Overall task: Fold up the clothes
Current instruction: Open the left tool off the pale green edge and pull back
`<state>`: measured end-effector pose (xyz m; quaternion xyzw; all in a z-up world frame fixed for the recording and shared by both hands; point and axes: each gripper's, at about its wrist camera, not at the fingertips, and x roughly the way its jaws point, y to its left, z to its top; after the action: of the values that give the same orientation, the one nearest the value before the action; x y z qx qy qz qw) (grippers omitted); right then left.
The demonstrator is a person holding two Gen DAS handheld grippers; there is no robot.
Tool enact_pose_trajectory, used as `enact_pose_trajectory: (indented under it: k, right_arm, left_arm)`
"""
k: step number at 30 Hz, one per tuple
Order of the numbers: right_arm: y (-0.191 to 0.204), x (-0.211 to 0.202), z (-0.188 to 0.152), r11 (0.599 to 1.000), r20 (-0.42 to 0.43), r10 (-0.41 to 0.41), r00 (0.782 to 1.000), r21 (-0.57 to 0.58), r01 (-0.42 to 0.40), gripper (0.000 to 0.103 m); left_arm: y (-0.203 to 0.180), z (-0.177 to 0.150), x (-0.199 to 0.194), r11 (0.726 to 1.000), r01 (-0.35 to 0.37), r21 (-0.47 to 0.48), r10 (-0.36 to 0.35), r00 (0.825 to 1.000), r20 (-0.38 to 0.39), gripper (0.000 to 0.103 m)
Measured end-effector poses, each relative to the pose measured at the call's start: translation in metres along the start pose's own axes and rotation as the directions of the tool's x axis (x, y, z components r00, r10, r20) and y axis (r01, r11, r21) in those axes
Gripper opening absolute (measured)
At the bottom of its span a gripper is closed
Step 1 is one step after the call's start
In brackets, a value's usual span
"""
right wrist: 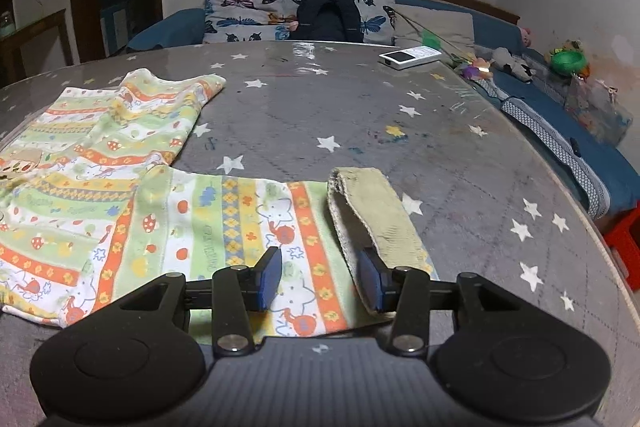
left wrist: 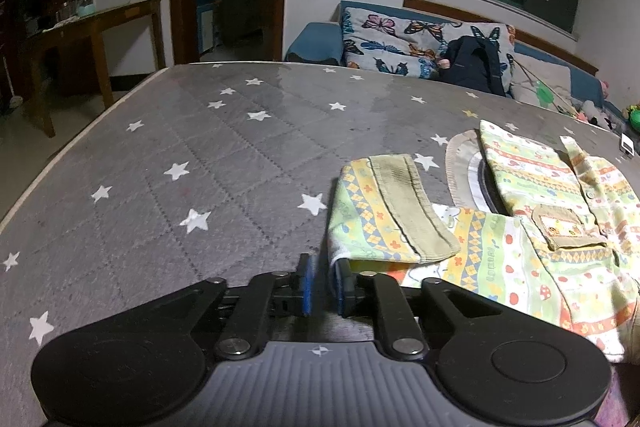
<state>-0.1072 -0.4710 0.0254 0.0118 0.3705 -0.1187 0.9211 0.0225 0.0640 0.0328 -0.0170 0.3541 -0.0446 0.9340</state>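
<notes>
1. The left gripper [left wrist: 323, 283] sits low over the grey star-printed table cover [left wrist: 192, 155], its blue-padded jaws a narrow gap apart with nothing between them.
2. Just ahead and to the right of those jaws lies the patterned child's garment [left wrist: 500, 251], flat on the cover; the right pad sits at the edge of the folded-over left sleeve [left wrist: 372, 223], though I cannot tell whether it touches the cloth.
3. That sleeve's khaki ribbed cuff [left wrist: 408, 203] lies doubled back across the sleeve, ahead and slightly right of the left jaws.
4. Further right of the left jaws, the garment's chest carries a khaki pocket patch [left wrist: 560, 227], and its beige collar [left wrist: 460, 163] lies beyond, towards the far side.
5. The right gripper [right wrist: 320, 283] hovers over the other sleeve [right wrist: 248, 227], jaws wide apart and empty, with cloth showing in the gap between them.
6. The right-hand pad sits at that sleeve's khaki cuff [right wrist: 376, 215], which stretches ahead of it; the garment body spreads to the left of the jaws.
7. Far ahead and right of the right jaws, a white device [right wrist: 410, 57] rests near the table's far edge.
8. Beyond the table, a blue sofa [right wrist: 520, 83] holds a butterfly-print pillow [right wrist: 256, 7] and a dark backpack [right wrist: 328, 17].
</notes>
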Motion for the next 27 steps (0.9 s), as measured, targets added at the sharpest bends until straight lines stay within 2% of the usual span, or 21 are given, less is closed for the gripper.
enact_pose_trajectory:
  k: [5, 14, 27]
  right_arm:
    - [-0.001, 0.0, -0.001, 1.0, 0.002, 0.002, 1.0, 0.006, -0.002, 0.044]
    - [-0.002, 0.0, -0.001, 1.0, 0.005, 0.007, 1.0, 0.015, -0.007, 0.045]
    - [-0.001, 0.001, -0.003, 1.0, 0.009, 0.009, 1.0, 0.021, -0.009, 0.046]
  left_arm:
    - [0.005, 0.002, -0.001, 0.999, -0.006, -0.037, 0.006, 1.0, -0.01, 0.029]
    - [0.012, 0.006, -0.004, 0.995, -0.022, -0.093, 0.021, 1.0, -0.007, 0.041]
    - [0.032, 0.004, -0.003, 0.98, -0.012, -0.197, 0.008, 1.0, -0.021, 0.046]
